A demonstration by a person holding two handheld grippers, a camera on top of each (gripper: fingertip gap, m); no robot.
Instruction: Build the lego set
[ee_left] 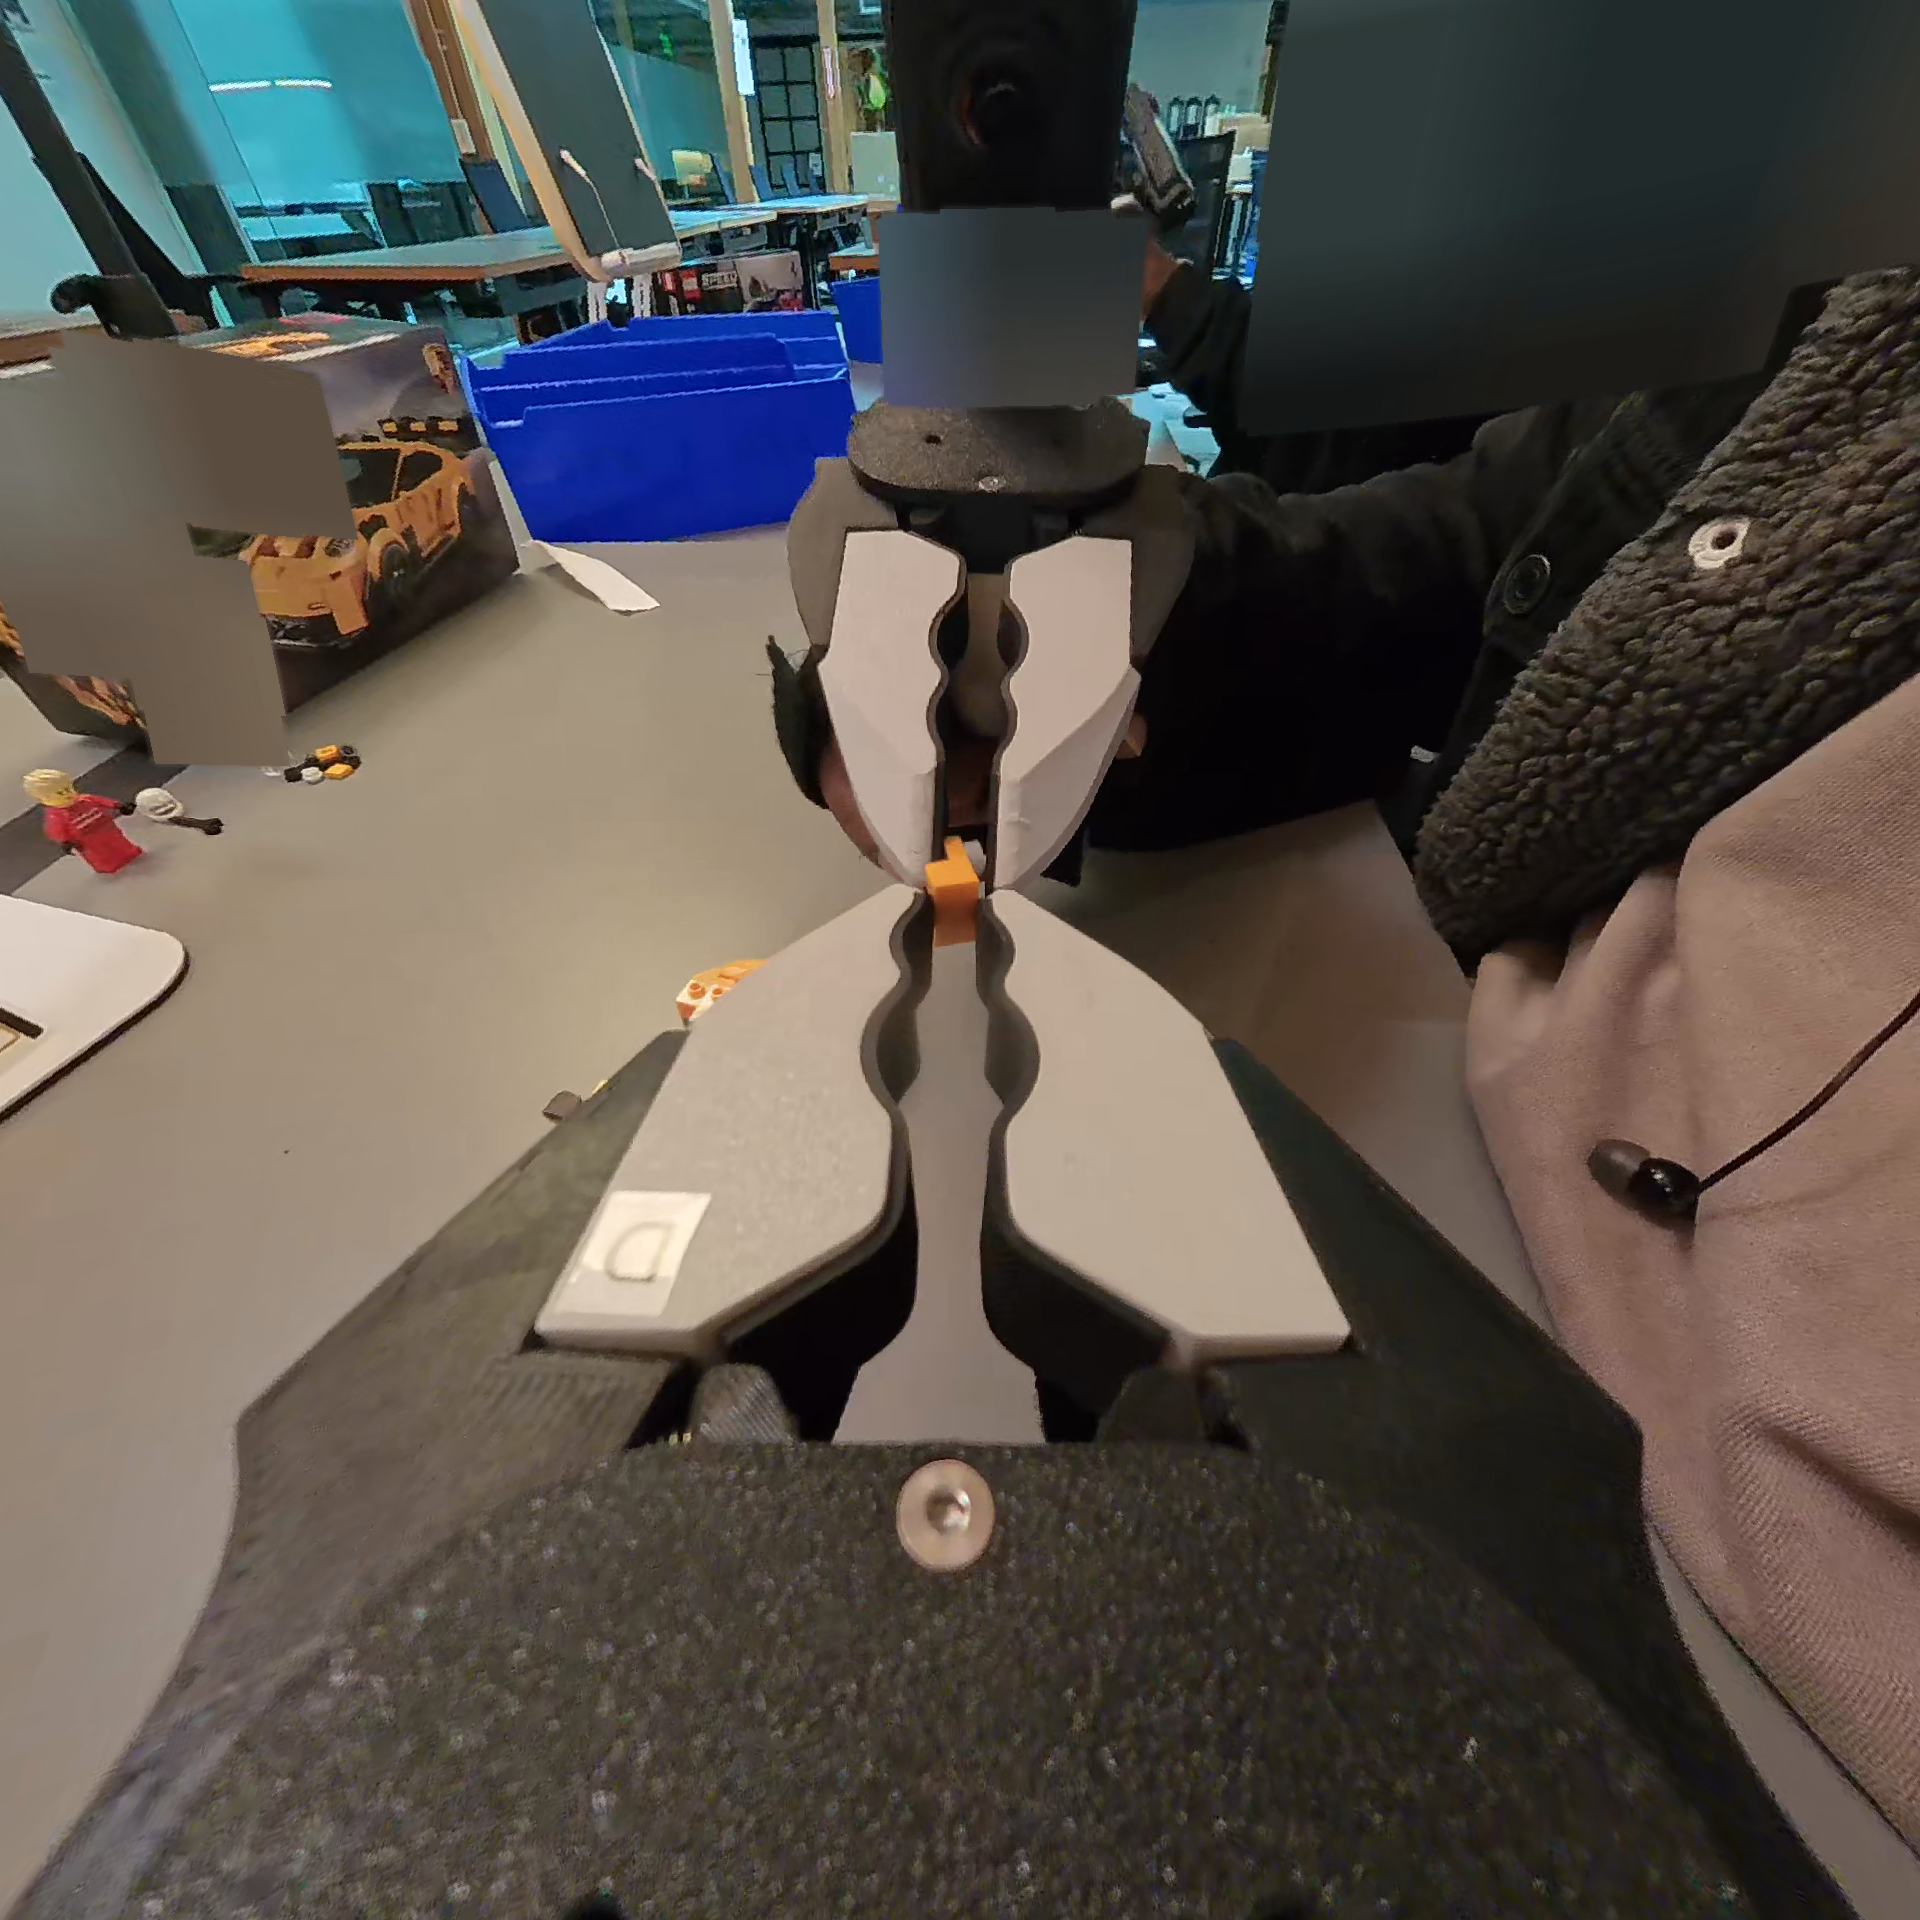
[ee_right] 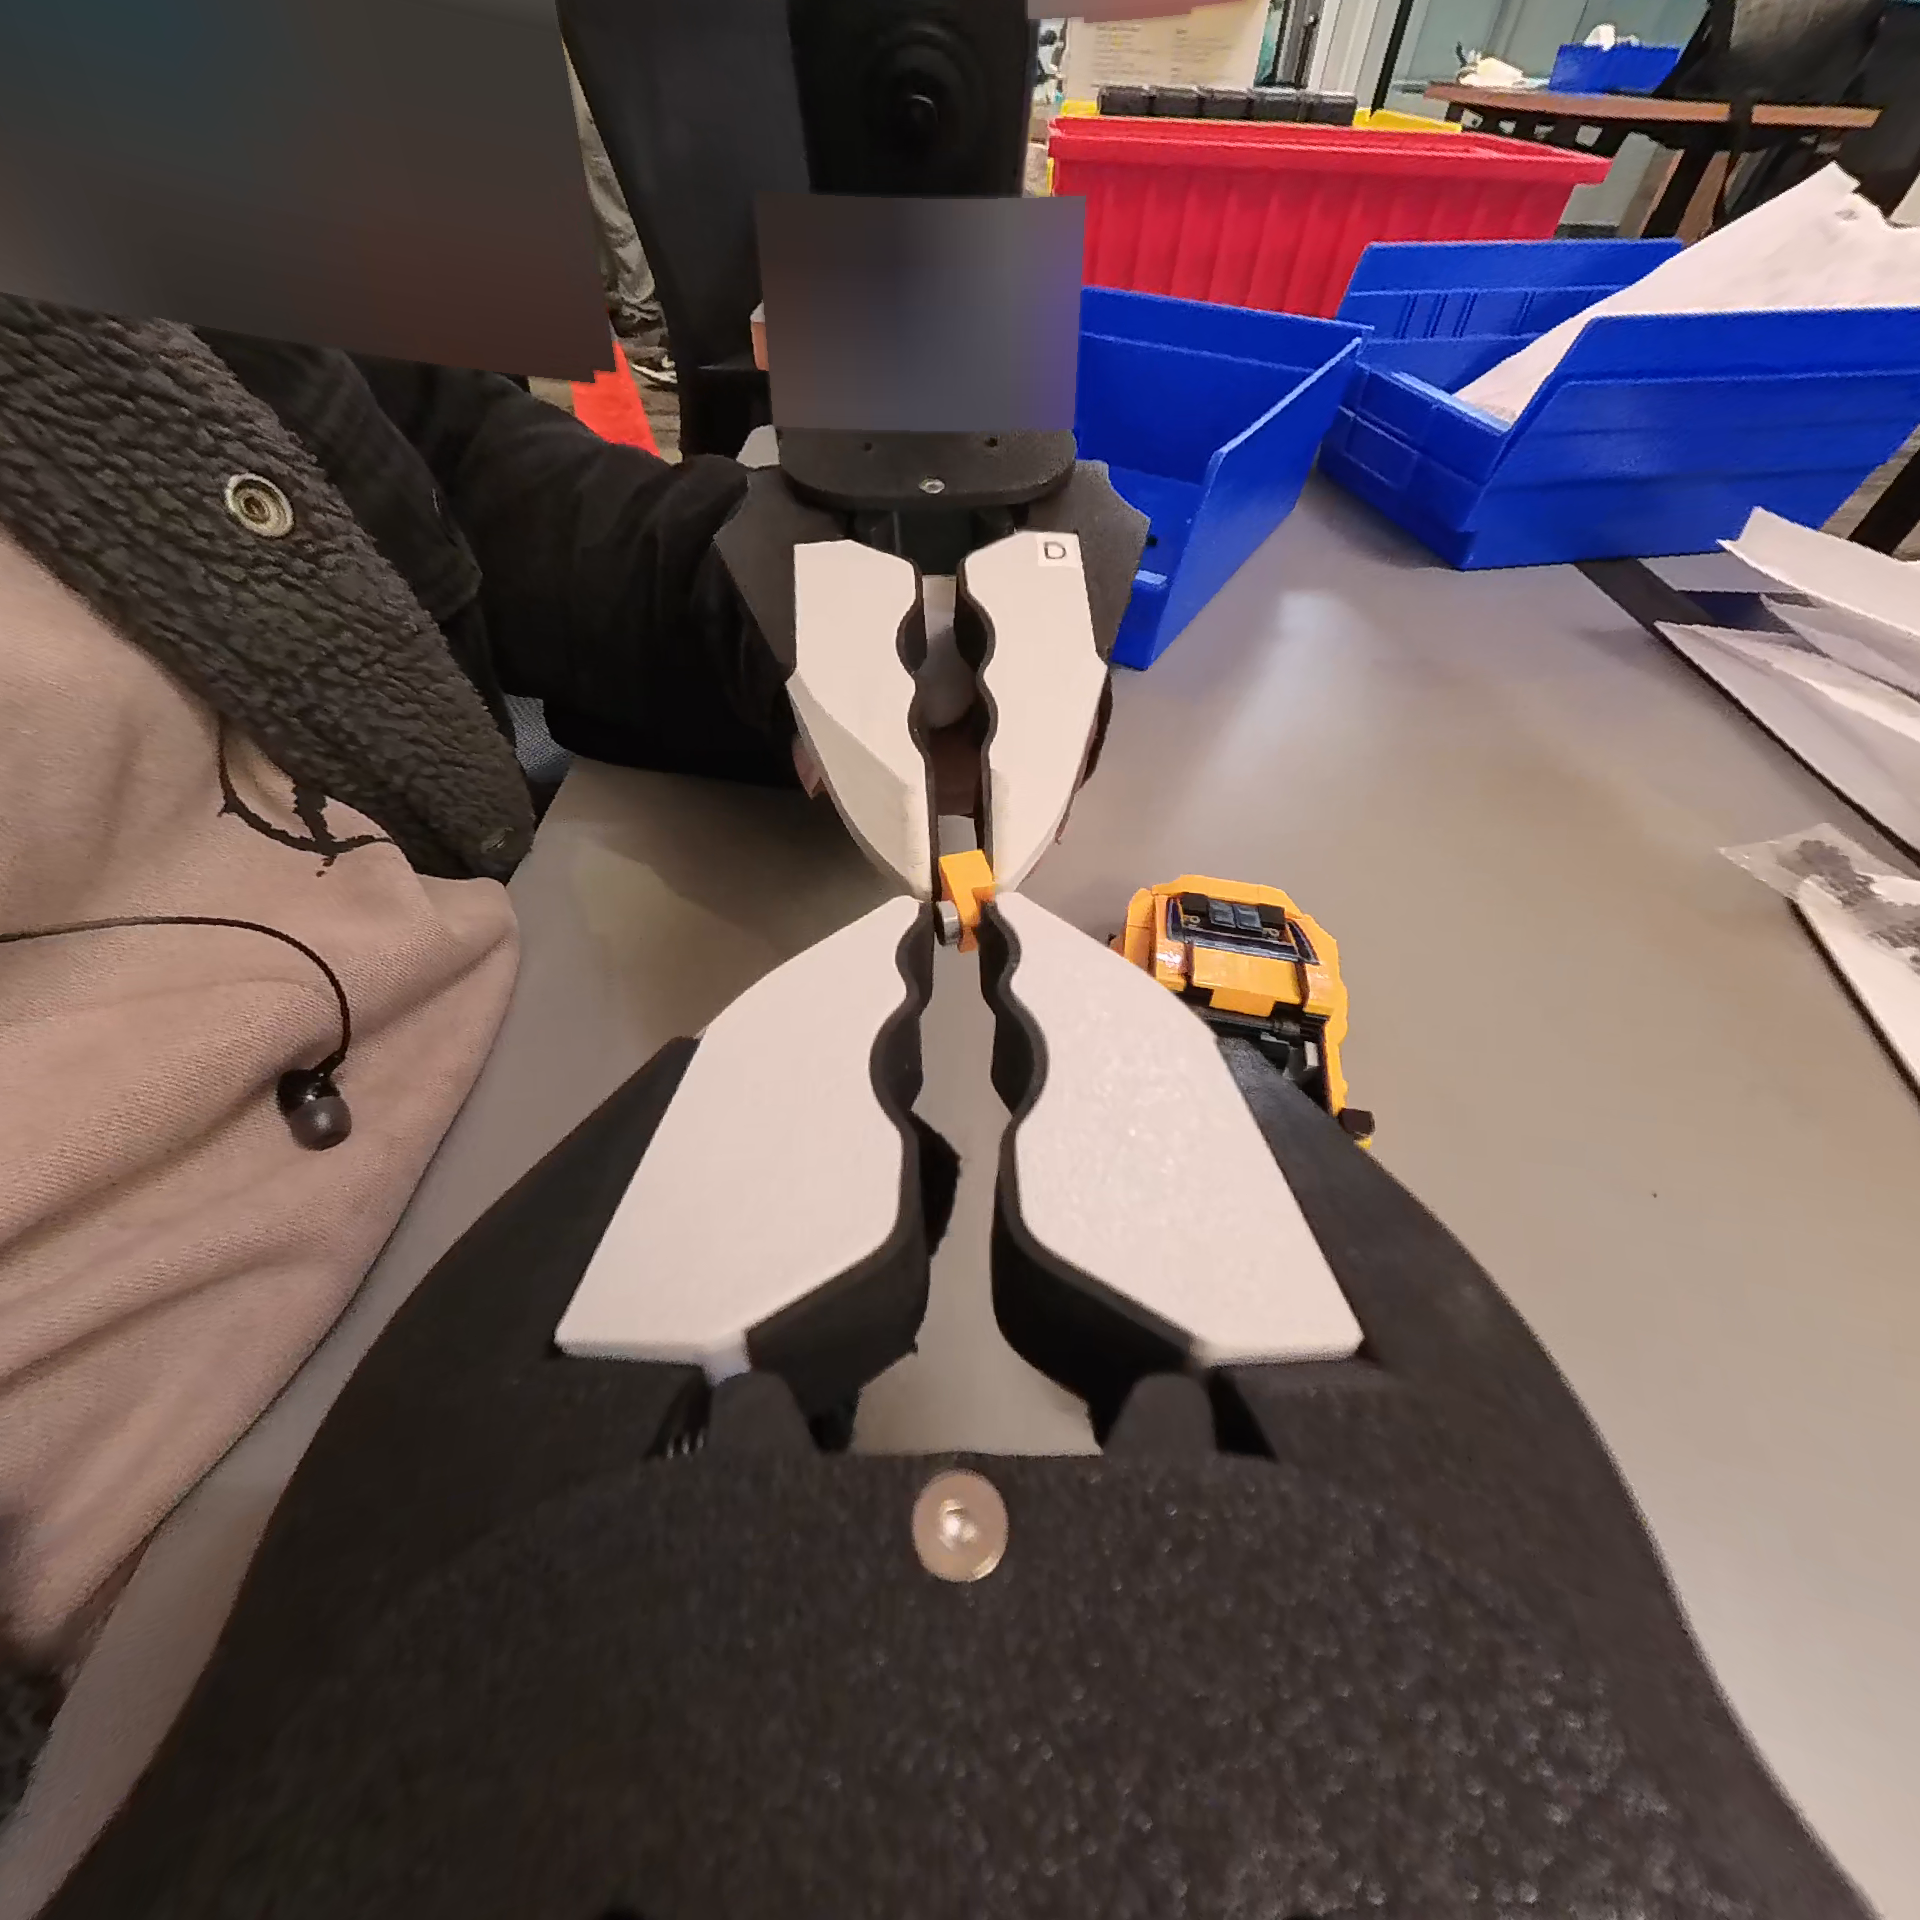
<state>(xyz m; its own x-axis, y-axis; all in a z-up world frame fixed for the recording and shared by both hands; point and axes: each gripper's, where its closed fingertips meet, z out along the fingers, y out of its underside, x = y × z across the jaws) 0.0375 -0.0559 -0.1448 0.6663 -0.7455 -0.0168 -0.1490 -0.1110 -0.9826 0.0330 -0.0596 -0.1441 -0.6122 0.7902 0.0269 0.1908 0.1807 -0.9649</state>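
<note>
My left gripper (ee_left: 951,920) and my right gripper (ee_right: 961,925) meet tip to tip above the grey table (ee_left: 468,987). Both are shut on a small orange lego piece (ee_left: 954,888), which also shows in the right wrist view (ee_right: 966,883). A small grey round part (ee_right: 948,923) sits on its side at the right gripper's tips. The right gripper faces me in the left wrist view (ee_left: 961,847); the left gripper faces me in the right wrist view (ee_right: 961,852). The partly built orange lego car (ee_right: 1236,961) stands on the table just right of the right gripper's fingers.
The lego box (ee_left: 405,509), a red minifigure (ee_left: 83,826) and loose small pieces (ee_left: 322,764) lie far left. Blue bins (ee_right: 1558,416) and a red bin (ee_right: 1299,197) stand behind. Paper sheets (ee_right: 1818,665) lie at the right. A person's jacket (ee_left: 1714,935) is close by. The grippers are tip to tip, or close to it.
</note>
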